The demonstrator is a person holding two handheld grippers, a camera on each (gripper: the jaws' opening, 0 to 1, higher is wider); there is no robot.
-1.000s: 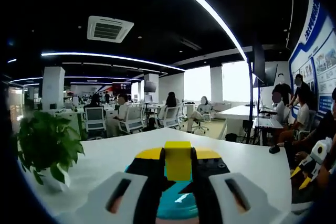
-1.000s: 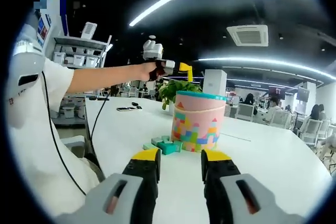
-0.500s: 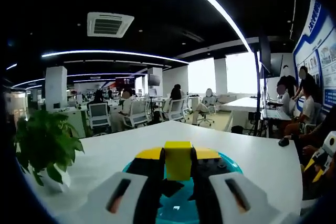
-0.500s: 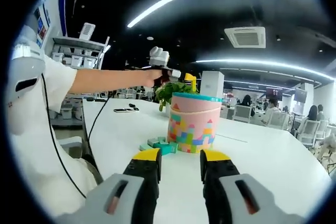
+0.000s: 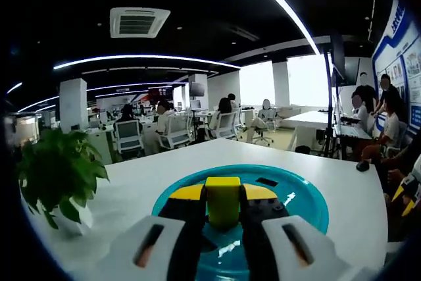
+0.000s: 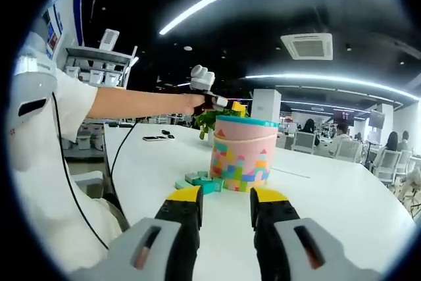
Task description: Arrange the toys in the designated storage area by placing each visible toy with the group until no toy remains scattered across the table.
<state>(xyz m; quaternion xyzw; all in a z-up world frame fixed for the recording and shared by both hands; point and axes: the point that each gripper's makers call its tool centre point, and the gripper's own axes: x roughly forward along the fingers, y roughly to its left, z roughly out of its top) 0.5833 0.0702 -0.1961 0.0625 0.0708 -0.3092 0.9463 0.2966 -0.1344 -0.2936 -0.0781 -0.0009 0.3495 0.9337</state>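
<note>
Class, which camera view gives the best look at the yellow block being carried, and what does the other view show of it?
The left gripper view: the yellow block sits close and centred, clamped between the left gripper's jaws over the teal bucket rim. The right gripper view shows it far off, a small yellow speck above the pink bucket.

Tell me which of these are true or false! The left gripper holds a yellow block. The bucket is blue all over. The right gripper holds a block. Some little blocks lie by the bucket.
1. The left gripper holds a yellow block: true.
2. The bucket is blue all over: false, it is pink with a teal rim.
3. The right gripper holds a block: false, its jaws are open and empty.
4. Teal blocks lie beside the bucket: true.
</note>
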